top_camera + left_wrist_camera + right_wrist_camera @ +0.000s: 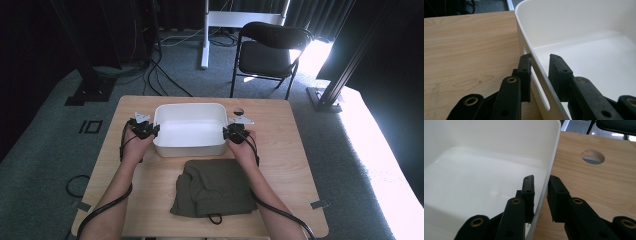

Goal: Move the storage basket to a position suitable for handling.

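Forearms: two bare forearms enter the high view from 6 o'clock, a black cable trailing along each.
Garment [214, 189]: dark olive cloth, loosely folded, on the table at 6 o'clock of the tub, between the forearms, near the tub's front wall but apart from it.
Tub [190, 131]: white rectangular plastic bin, nothing inside, upright on the table toward 12 o'clock from the garment; rounded corners, a slot handle cut into the end wall seen in the left gripper view.
Left gripper [145, 130]: at the tub's 9 o'clock end wall. In the left gripper view [540, 65] one jaw stands outside the wall by the slot handle, the other inside the tub; the jaws are pinching the tub's rim and wall between them.
Right gripper [235, 132]: at the tub's 3 o'clock end wall. In the right gripper view [541, 186] one jaw is inside the tub, the other outside over the wood; the jaws are clamped on the thin white wall.
Table [290, 150]: light wood-grain top, with a round hole [592, 156] at 1 o'clock of the tub.
Chair [270, 50]: black folding chair on the grey carpet at 12 o'clock beyond the table, well apart from it.
Floor: cables lie on the grey carpet at 11 o'clock; bright light falls at 3 o'clock.
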Motion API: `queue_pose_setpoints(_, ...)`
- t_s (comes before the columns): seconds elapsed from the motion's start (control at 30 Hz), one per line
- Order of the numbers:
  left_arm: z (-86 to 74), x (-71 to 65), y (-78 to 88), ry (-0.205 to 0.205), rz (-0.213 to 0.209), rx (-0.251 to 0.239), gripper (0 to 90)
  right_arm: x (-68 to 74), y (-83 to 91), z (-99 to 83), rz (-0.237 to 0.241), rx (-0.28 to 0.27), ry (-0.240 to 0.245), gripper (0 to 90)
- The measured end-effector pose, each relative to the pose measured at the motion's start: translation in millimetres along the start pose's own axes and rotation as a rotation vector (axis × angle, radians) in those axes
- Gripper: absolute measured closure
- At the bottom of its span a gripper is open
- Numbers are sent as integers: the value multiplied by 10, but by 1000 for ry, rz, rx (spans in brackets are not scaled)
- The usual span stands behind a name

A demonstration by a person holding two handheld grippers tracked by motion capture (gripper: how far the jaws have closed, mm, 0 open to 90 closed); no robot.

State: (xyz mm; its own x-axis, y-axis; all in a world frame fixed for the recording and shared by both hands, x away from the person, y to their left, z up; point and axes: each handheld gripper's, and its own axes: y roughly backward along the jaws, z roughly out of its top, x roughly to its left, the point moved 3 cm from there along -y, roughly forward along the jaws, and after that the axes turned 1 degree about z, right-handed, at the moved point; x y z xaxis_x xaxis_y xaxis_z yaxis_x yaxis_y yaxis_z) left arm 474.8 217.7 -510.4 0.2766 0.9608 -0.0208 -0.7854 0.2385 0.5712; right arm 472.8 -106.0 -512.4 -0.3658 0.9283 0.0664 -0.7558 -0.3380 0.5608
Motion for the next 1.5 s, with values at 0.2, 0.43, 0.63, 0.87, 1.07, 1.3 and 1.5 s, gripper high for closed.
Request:
queue_pose_setpoints(0.2, 28, -100, -48, -9, -5, -3, 734, -88, 24, -10, -15, -3, -1, 771)
queue_pose_setpoints(0.43, 59, -205, -102, -13, -11, -4, 734, -209, 58, -21, -24, -1, -18, 776)
queue_pose_setpoints(0.63, 86, -309, -146, -26, -17, -3, 733, -308, 94, -37, -31, 1, -42, 781)
queue_pose_setpoints(0.87, 116, -420, -194, -30, -18, -1, 733, -416, 130, -54, -44, 1, -50, 784)
queue_pose_setpoints(1.07, 139, -513, -236, -32, -27, 0, 732, -515, 160, -65, -50, 5, -52, 786)
queue_pose_setpoints(1.3, 165, -638, -292, -31, -37, -6, 731, -636, 202, -80, -63, 11, -56, 789)
queue_pose_setpoints(1.5, 195, -764, -335, -43, -37, 0, 731, -752, 243, -97, -72, 14, -61, 793)
